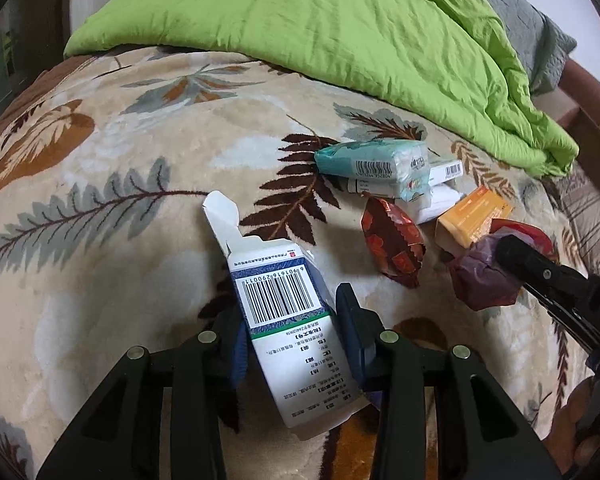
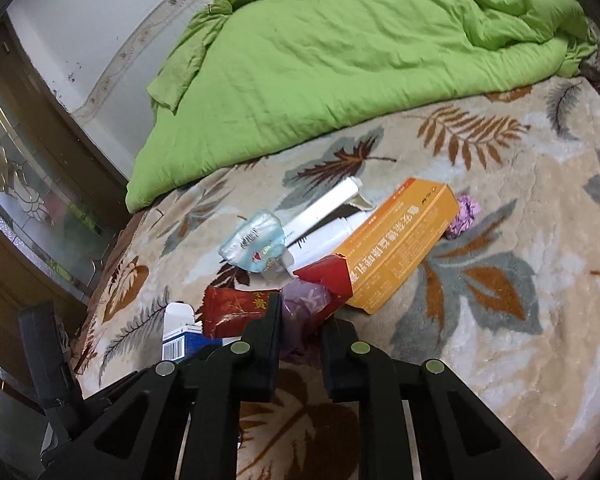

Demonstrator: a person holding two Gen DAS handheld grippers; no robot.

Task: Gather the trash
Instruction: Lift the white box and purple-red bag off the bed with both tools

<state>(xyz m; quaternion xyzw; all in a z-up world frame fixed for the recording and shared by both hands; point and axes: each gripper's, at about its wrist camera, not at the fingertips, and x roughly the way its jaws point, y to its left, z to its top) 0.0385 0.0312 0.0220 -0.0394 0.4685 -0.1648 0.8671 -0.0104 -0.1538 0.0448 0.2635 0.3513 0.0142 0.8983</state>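
- Your left gripper (image 1: pixel 296 336) is clenched on the white and blue carton (image 1: pixel 284 320): the fingers (image 1: pixel 350 320) press on its two long sides, about halfway along its length.
- The carton's long axis runs along the fingers, leaning slightly left at the far end. Its barcode face is up, and its open flap (image 1: pixel 220 212) points away from you, over the leaf-patterned blanket (image 1: pixel 100 160) on the bed.
- Your right gripper (image 2: pixel 300 320) grasps the crumpled purple wrapper (image 2: pixel 304 304). The wrapper sits right at the fingertips and bulges past them on the far side. It is a rounded wad with no clear long axis.
- Just past the purple wrapper lies the rest of the trash: a red foil wrapper (image 2: pixel 236 308) to its left, an orange box (image 2: pixel 400 236) to its right with its long axis running far-right, and a teal tissue pack (image 2: pixel 256 240) and white boxes (image 2: pixel 324 216) farther off.
- A small purple wad (image 2: pixel 464 216) lies beside the orange box's far end.
- A green quilt (image 2: pixel 320 60) is heaped at the far side of the bed.
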